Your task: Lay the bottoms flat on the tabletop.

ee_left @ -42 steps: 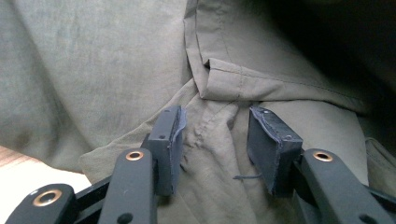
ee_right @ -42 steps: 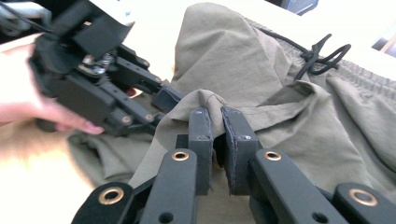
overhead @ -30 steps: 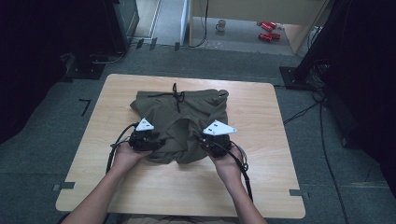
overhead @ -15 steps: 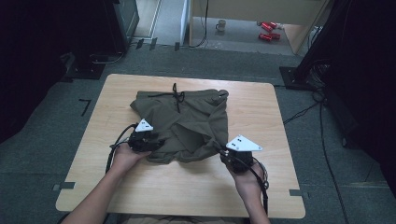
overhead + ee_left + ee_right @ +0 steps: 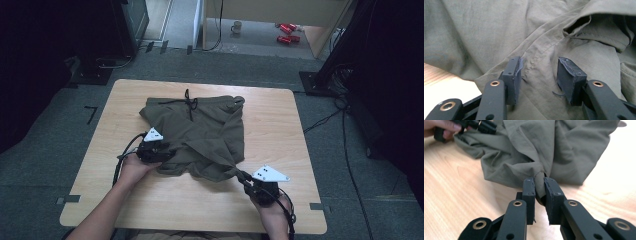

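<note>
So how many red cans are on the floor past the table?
2, lying side by side on the floor beyond the table's far edge: one can and another can. More may be hidden.

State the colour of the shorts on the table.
Olive green shorts, plain; clearest in the right gripper view.

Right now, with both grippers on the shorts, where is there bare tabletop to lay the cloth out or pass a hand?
Free: the table strip between the shorts and its right edge, the left strip beside the left gripper, and the near edge between the forearms. Crowded: the near right corner, where the right gripper pinches a bunched corner of cloth.
</note>
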{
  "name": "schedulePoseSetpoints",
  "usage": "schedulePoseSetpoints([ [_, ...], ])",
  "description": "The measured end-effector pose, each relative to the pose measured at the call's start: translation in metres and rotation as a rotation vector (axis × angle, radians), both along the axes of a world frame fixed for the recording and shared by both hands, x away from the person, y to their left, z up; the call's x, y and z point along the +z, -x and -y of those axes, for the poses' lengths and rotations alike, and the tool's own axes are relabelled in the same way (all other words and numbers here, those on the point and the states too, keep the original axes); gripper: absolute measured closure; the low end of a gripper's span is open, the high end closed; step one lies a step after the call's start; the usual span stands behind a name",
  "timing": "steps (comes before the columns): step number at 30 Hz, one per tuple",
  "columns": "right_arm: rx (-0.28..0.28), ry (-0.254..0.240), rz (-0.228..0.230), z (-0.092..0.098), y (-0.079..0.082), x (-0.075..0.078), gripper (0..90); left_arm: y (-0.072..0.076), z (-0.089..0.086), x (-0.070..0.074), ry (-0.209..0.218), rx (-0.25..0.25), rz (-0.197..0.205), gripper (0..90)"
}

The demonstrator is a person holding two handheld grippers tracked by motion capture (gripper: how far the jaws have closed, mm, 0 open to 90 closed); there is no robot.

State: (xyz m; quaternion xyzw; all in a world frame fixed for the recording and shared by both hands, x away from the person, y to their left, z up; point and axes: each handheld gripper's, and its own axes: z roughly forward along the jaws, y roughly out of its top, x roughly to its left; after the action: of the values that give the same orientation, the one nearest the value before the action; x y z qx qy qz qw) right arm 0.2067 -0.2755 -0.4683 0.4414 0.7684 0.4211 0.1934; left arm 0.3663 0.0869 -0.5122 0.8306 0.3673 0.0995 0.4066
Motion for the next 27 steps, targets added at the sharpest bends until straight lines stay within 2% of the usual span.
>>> schedulePoseSetpoints([
  [3, 0.021, -0.007, -0.016, -0.002, 0.002, -0.004, 68.1, 0.000, 0.000, 0.000, 0.002, 0.001, 0.001, 54.8],
  [5, 0.038, -0.038, -0.014, -0.002, 0.003, -0.004, 61.1, 0.000, 0.000, 0.000, 0.002, 0.000, 0.002, 54.8],
  [8, 0.048, -0.051, 0.004, -0.001, 0.002, 0.000, 58.8, 0.000, 0.000, 0.000, -0.007, 0.000, 0.006, 54.8],
  [13, 0.063, -0.038, 0.007, -0.004, -0.008, 0.003, 57.4, 0.001, 0.002, 0.003, -0.021, -0.004, 0.011, 54.7],
  [14, 0.071, -0.036, 0.009, -0.007, -0.017, 0.004, 56.6, 0.001, 0.002, 0.005, -0.019, -0.004, 0.013, 54.6],
  [15, 0.071, -0.036, 0.009, -0.007, -0.017, 0.004, 56.6, 0.001, 0.002, 0.005, -0.019, -0.004, 0.013, 54.6],
  [18, 0.090, -0.025, 0.002, -0.017, -0.036, 0.004, 54.6, 0.000, 0.003, 0.007, -0.011, -0.004, 0.017, 54.2],
  [19, 0.090, -0.025, 0.002, -0.017, -0.036, 0.004, 54.6, 0.000, 0.003, 0.007, -0.011, -0.004, 0.017, 54.0],
  [20, 0.104, -0.022, 0.002, -0.022, -0.045, 0.006, 54.5, -0.001, 0.003, 0.006, -0.013, -0.001, 0.013, 54.0],
  [22, 0.109, -0.022, 0.003, -0.024, -0.049, 0.007, 54.6, -0.001, 0.002, 0.006, -0.017, -0.001, 0.011, 54.0],
  [23, 0.127, -0.031, 0.005, -0.031, -0.058, 0.011, 54.6, -0.002, 0.002, 0.006, -0.017, -0.001, 0.008, 54.0],
  [24, 0.127, -0.031, 0.005, -0.031, -0.058, 0.011, 54.6, -0.002, 0.002, 0.006, -0.017, -0.001, 0.008, 54.0],
  [27, 0.147, -0.035, 0.008, -0.041, -0.071, 0.017, 54.5, -0.002, 0.003, 0.004, -0.024, -0.005, 0.004, 53.6],
])
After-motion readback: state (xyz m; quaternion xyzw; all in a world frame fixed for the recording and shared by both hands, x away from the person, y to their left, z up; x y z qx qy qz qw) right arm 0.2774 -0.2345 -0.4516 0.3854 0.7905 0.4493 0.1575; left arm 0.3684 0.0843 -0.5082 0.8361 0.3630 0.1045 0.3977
